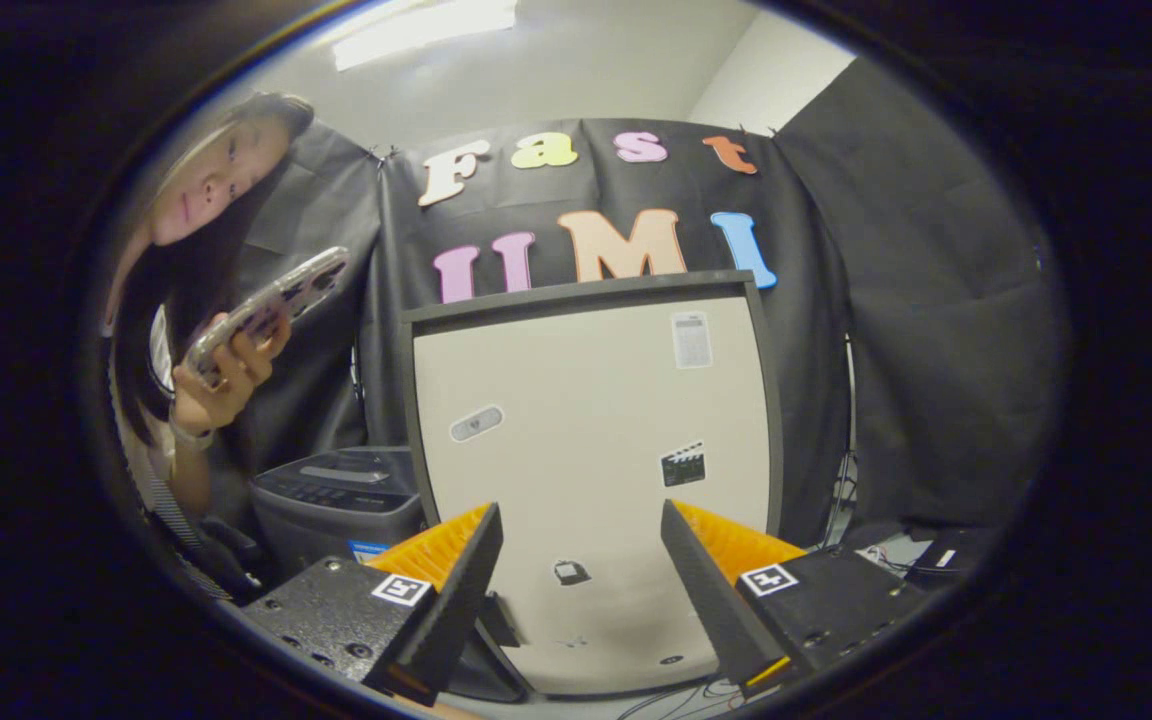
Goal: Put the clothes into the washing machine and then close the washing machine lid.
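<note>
Two fingers [456,590] of the tool [581,590] sit right up front, spread wide apart, nothing pinched between them, each carrying a small square marker on its block. Straight ahead, framed in the gap between those fingers, stands the washing machine lid [586,460], raised upright, a pale panel with a dark rim, facing the tool. A few stickers [682,465] dot the panel: one up near its top corner on the right, an oval one toward the left, a clapperboard-looking one lower right, and a small dark one low down, just beyond the fingertips. The lid's bottom edge drops between the two fingers, and what lies below it cannot be made out; the tub and any clothes are hidden from here.

Off to the left of the lid, just behind the left finger, there's the washing machine's grey control panel [341,490], with a row of buttons, too small to read. Further left stands a person, one hand [226,375] lifted and holding a phone [266,305] in a clear patterned case, well away from the tool. Black cloth [936,330] hangs behind the lid and wraps around on the right. Down low on the right, beyond the right finger, some cables [886,560] lie loose.
</note>
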A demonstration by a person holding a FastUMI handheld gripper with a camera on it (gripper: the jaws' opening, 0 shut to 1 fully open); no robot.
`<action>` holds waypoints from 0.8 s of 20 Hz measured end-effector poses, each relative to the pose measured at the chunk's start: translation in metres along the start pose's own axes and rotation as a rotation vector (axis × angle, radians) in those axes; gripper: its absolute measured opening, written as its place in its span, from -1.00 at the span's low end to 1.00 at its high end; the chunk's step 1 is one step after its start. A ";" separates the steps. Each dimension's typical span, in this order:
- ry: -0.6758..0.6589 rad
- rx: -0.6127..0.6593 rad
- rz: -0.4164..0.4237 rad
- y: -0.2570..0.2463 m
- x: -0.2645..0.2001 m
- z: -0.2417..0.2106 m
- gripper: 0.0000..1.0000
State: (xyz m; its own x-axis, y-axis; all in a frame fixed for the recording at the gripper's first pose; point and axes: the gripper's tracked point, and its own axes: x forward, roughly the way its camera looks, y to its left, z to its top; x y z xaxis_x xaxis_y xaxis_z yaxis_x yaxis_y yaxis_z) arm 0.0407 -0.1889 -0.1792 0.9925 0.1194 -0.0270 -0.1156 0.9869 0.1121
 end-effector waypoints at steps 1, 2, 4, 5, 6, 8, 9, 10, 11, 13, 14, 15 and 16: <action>-0.008 0.002 0.006 0.001 -0.001 0.002 0.93; -0.018 0.003 0.011 0.003 -0.002 0.004 0.93; -0.018 0.005 0.024 0.007 -0.005 0.005 0.93; -0.024 -0.002 0.029 0.009 -0.005 0.006 0.93; -0.024 -0.010 0.032 0.010 -0.006 0.005 0.93; -0.003 -0.025 0.035 0.012 -0.003 0.000 0.92; 0.015 -0.033 0.037 0.013 -0.002 -0.005 0.93; 0.034 -0.043 0.038 0.015 -0.002 -0.009 0.93; 0.053 -0.053 0.038 0.015 -0.001 -0.014 0.94; 0.091 -0.072 0.041 0.017 0.000 -0.022 0.94; 0.108 -0.078 0.041 0.018 0.001 -0.026 0.94; 0.117 -0.080 0.040 0.017 0.001 -0.027 0.94; 0.120 -0.078 0.040 0.017 0.001 -0.027 0.94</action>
State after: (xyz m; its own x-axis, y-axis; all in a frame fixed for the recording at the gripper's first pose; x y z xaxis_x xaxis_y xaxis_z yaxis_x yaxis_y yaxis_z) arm 0.0390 -0.1694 -0.2046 0.9756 0.1660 -0.1434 -0.1622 0.9860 0.0379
